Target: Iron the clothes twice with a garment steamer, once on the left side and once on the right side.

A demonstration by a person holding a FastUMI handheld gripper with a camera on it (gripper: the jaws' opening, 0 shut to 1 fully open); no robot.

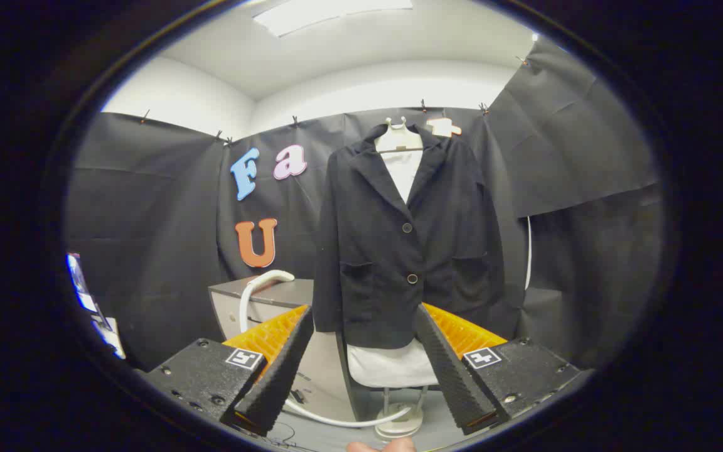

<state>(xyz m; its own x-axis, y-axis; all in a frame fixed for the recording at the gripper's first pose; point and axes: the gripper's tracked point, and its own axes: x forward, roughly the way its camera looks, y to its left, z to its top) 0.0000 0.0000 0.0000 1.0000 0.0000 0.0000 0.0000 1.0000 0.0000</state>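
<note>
Gripper view: gripper (361, 351) with fingers spread wide, clamped on nothing. Straight ahead and beyond them hangs the dark jacket (407, 242), long axis vertical, on a white stand (399, 424). To the far left, a white hose (260, 290) arching over a low cabinet (261, 301); steamer head not made out. A fingertip (380, 446) at the near bottom.
</note>
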